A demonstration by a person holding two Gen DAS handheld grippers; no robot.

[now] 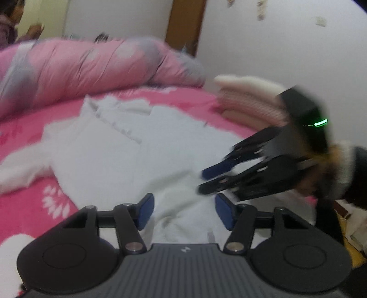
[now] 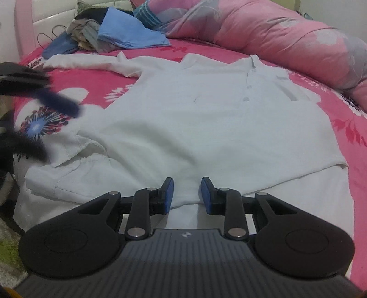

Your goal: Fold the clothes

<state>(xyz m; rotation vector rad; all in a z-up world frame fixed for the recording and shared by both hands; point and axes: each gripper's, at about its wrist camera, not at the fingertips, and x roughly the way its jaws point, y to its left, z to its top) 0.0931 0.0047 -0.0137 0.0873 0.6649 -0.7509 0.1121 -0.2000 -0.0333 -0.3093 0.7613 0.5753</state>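
Note:
A white button-up shirt point(image 2: 183, 119) lies spread flat on the pink flowered bed point(image 2: 348, 128), collar toward the quilt. My right gripper point(image 2: 187, 194) hovers open over its near hem with nothing between the blue pads. My left gripper point(image 1: 184, 211) is open too, above the rumpled lower corner of the shirt point(image 1: 114, 149). In the right wrist view the left gripper point(image 2: 59, 133) shows blurred at the left edge, fingers spread beside the shirt's crumpled side. In the left wrist view the right gripper point(image 1: 204, 181) comes in from the right, held by a hand in a fur-cuffed sleeve point(image 1: 344, 169).
A rolled pink quilt point(image 2: 286, 34) runs along the far side of the bed. A pile of blue and grey clothes point(image 2: 119, 34) lies near the white headboard point(image 2: 45, 18). Folded pale knitwear point(image 1: 247, 100) is stacked by the wall. A person point(image 1: 9, 25) sits at the far left.

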